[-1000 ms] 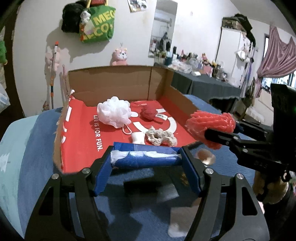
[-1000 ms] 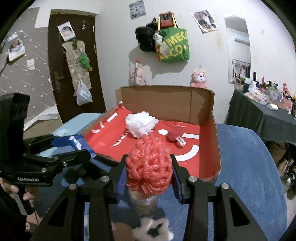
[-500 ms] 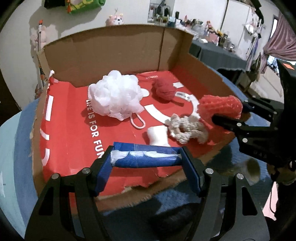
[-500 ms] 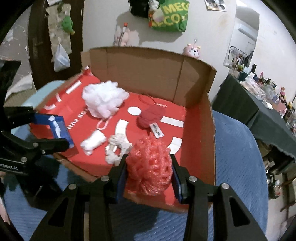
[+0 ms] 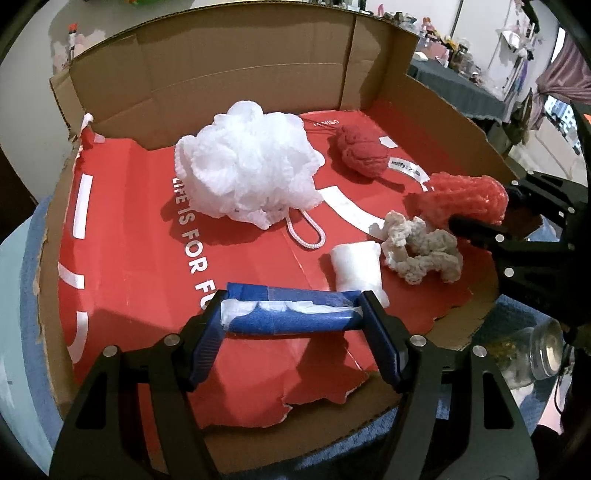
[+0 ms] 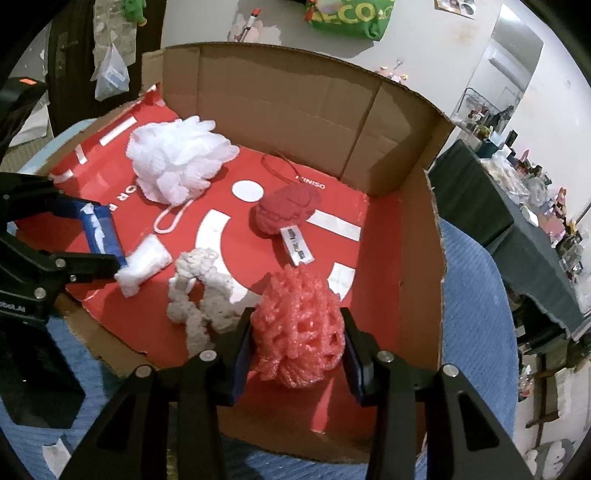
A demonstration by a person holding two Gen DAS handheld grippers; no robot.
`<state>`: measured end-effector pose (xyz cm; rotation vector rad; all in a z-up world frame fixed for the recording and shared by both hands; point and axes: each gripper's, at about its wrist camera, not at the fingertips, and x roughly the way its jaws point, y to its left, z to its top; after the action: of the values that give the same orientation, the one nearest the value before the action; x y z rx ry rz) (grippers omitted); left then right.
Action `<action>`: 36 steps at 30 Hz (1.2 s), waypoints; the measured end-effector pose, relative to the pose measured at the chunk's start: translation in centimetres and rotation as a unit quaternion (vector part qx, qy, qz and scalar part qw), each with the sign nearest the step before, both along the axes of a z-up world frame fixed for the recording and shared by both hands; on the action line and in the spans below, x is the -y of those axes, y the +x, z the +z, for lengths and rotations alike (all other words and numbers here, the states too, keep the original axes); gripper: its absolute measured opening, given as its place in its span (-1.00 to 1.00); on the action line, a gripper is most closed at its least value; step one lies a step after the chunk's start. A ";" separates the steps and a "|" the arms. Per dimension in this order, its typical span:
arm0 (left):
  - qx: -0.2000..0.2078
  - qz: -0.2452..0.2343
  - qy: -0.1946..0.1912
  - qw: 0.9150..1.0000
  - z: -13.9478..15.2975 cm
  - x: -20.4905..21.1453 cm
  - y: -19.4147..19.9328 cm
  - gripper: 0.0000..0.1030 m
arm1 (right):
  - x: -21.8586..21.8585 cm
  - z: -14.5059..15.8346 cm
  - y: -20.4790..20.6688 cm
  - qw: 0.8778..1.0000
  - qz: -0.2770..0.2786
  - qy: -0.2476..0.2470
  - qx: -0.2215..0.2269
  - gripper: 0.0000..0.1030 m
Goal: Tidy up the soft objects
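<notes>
Left gripper [image 5: 291,314] clamps blue packet [image 5: 288,312]; right gripper [image 6: 297,332] squeezes coral mesh sponge [image 6: 297,326], both over red-lined cardboard box [image 6: 417,236].

"LIFE IS FOR F…" printed white on the red box liner [image 5: 147,258], "miffy" on the red plush's tag [image 5: 406,170].

White walls [image 6: 480,37] enclose the room, with a green bag [image 6: 351,16] hanging high and a dark door [image 6: 70,74] at left. A dark-draped side table [image 6: 517,221] crowded with small items stands at right; pink curtains [image 5: 565,74] frame a window.
</notes>
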<state>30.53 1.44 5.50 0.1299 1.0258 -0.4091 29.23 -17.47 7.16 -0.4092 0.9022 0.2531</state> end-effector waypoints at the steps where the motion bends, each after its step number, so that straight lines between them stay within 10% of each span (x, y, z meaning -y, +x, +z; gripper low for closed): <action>1: 0.000 -0.001 0.000 1.000 0.0 0.0 0.0 0.33 | 0.0 -0.1 0.1 1.000 0.000 -0.002 0.000 -0.12; 36: 0.023 0.007 -0.049 0.999 2.9 -1.2 -1.9 0.64 | 0.5 2.5 -1.2 1.000 0.004 0.015 0.022 0.43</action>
<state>28.64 2.67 8.36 0.0446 0.9587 -0.4417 28.04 -17.98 9.64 -0.3903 0.8522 0.2638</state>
